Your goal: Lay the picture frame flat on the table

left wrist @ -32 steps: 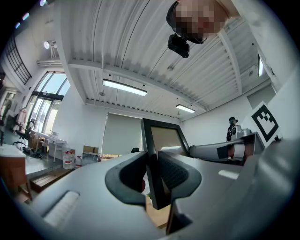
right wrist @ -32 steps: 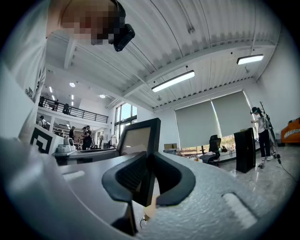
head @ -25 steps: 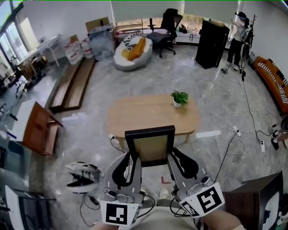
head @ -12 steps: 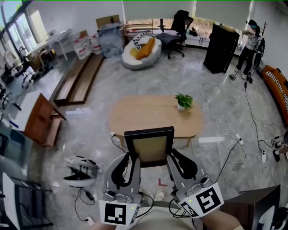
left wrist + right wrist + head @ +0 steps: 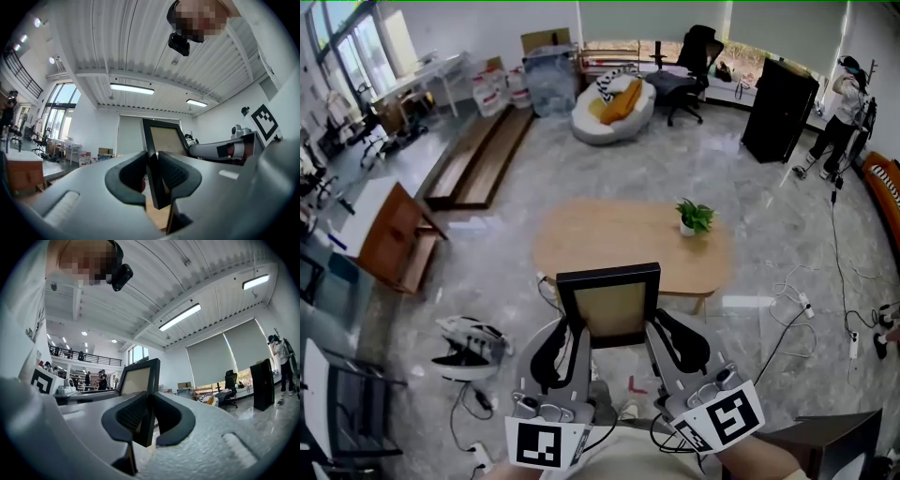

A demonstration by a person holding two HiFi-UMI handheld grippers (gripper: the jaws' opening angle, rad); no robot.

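A black picture frame (image 5: 609, 304) with a tan panel is held upright in the air in front of me, short of the wooden table (image 5: 619, 244). My left gripper (image 5: 573, 339) is shut on the frame's left side bar (image 5: 154, 173). My right gripper (image 5: 652, 336) is shut on its right side bar (image 5: 148, 408). In both gripper views the frame's top (image 5: 161, 136) (image 5: 138, 378) rises above the jaws against the ceiling. The frame's bottom edge is hidden behind the grippers.
A small potted plant (image 5: 695, 217) stands on the table's far right part. A white device (image 5: 469, 342) lies on the floor at my left, cables (image 5: 797, 309) at the right. A brown cabinet (image 5: 389, 239) and planks (image 5: 483, 155) lie further left. A person (image 5: 844, 98) stands far right.
The view has shifted so the table and room sit slightly further right and up. Both grippers keep the same hold on the frame.
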